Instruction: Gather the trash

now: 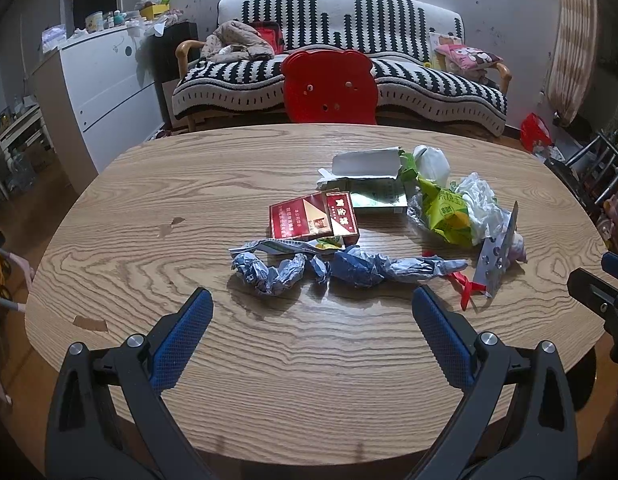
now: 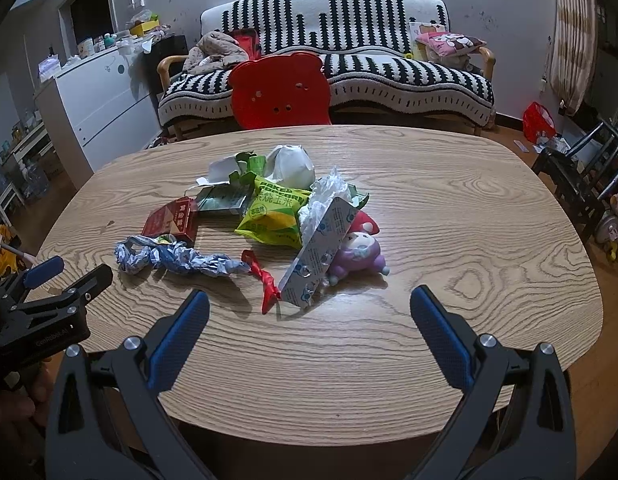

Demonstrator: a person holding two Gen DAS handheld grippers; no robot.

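Crumpled blue-grey paper (image 1: 341, 268) lies just ahead of the left tool (image 1: 312, 304), which is wide open and empty, like the right tool (image 2: 309, 303). It should lower straight over the paper's middle before closing.

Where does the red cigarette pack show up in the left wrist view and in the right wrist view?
Left wrist view: the red cigarette pack lies just above centre, behind the crumpled blue-grey paper.
Right wrist view: the pack sits left of centre, at the left end of the trash pile, again behind that paper.
Shared landmark: the red bear-shaped chair back beyond the table's far edge.
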